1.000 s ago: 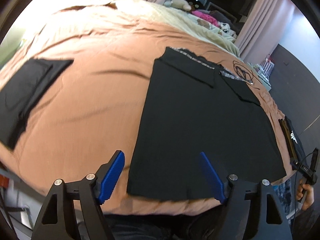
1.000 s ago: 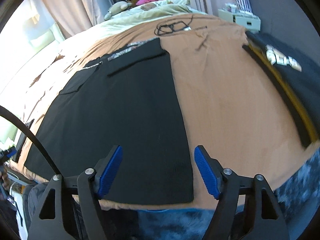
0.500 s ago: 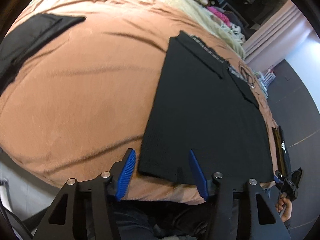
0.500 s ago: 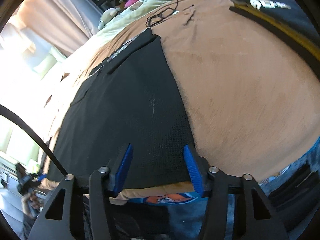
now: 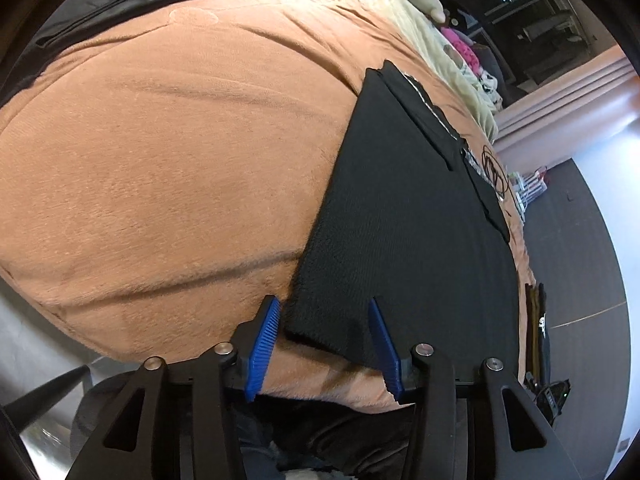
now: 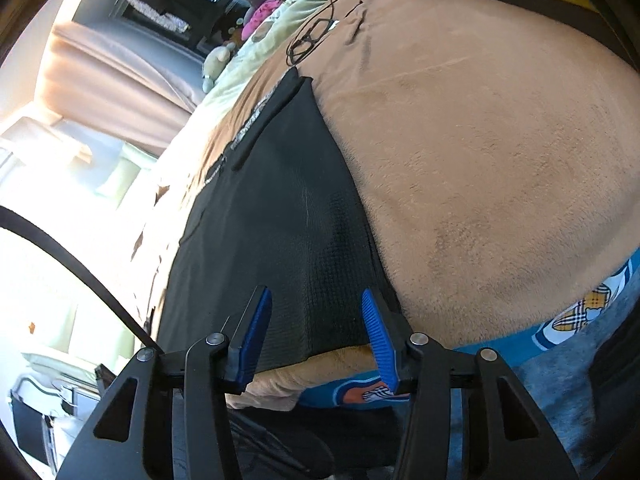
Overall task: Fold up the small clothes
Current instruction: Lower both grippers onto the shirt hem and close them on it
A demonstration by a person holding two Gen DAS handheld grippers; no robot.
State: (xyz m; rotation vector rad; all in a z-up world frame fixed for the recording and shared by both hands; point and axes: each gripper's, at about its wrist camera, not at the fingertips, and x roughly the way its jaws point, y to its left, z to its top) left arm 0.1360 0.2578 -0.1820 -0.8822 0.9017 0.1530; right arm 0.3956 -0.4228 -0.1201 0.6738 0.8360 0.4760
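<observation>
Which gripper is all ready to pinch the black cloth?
Left, narrowly. The left gripper is closing with the black cloth's corner between its fingers. The right gripper also straddles that near edge.

Daylight from the window (image 6: pixel 60 152) blew out the right wrist view's left side; fisheye edges curved, dark.

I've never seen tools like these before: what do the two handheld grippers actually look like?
Both look alike. The left gripper and right gripper each have two black angular arms with triangular cut-outs and round silver bolts, tipped with bright blue ribbed pads. A black cable runs past the right one.
</observation>
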